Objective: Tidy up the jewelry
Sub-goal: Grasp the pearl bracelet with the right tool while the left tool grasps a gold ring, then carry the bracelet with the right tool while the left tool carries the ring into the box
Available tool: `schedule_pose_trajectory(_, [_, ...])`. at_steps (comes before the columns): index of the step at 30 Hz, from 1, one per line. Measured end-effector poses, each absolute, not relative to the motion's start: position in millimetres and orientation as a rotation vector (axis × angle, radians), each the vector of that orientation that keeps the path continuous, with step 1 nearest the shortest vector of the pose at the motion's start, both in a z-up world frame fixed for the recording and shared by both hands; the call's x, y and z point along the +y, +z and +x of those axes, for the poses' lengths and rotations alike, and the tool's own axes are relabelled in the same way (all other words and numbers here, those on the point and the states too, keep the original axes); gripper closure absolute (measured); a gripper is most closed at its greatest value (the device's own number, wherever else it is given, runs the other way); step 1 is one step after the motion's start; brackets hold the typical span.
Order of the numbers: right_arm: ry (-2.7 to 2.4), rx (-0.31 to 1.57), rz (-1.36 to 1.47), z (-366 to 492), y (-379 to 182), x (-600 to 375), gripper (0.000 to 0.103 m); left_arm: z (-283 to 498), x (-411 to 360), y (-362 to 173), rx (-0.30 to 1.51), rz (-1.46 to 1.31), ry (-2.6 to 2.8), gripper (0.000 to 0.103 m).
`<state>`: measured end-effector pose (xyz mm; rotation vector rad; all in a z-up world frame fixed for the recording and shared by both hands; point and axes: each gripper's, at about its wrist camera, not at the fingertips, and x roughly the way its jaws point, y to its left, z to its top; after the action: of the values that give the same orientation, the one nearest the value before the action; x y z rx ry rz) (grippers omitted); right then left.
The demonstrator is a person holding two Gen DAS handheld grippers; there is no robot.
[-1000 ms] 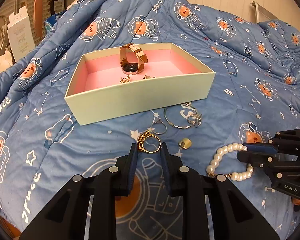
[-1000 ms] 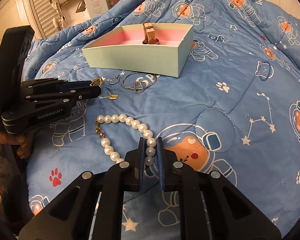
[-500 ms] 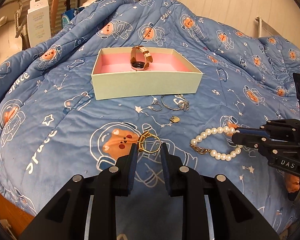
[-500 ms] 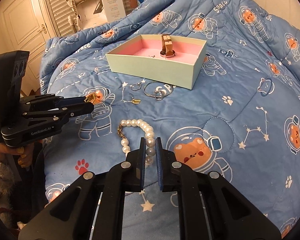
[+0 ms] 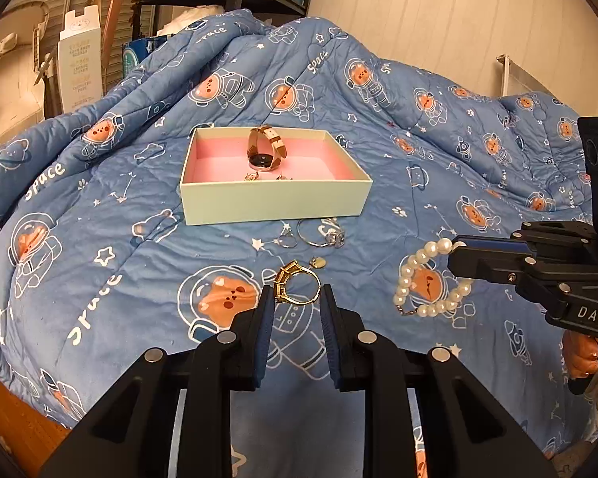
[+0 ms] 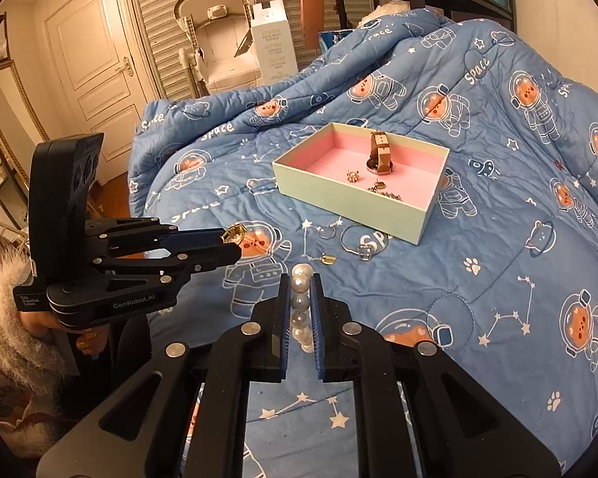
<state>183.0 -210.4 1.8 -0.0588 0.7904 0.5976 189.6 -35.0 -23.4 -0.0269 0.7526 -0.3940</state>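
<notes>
The gold ring sat pinched in my left gripper, held clear above the quilt. My right gripper was pressed together on the pearl bracelet, which hung from its tips. The box already contained a watch and small earrings. Two silver rings and a small pendant lay unsorted beside it.

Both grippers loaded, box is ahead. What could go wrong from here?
1. The gold ring sits only at the left gripper tips; it could slip onto the blue quilt.
2. The white pearl bracelet dangles from the right gripper and may snag the pale green box rim or hit the brown-strapped watch inside.
</notes>
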Motion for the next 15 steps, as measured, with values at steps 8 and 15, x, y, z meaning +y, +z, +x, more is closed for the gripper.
schedule_pose_trajectory(8, [0.607, 0.726, -0.021, 202.0, 27.4, -211.8, 0.093, 201.6, -39.1, 1.1, 0.712, -0.006, -0.404, 0.08])
schedule_pose_trajectory(15, [0.592, 0.692, 0.005, 231.3, 39.7, -216.5, 0.093, 233.1, -37.3, 11.2, 0.712, -0.022, -0.402, 0.08])
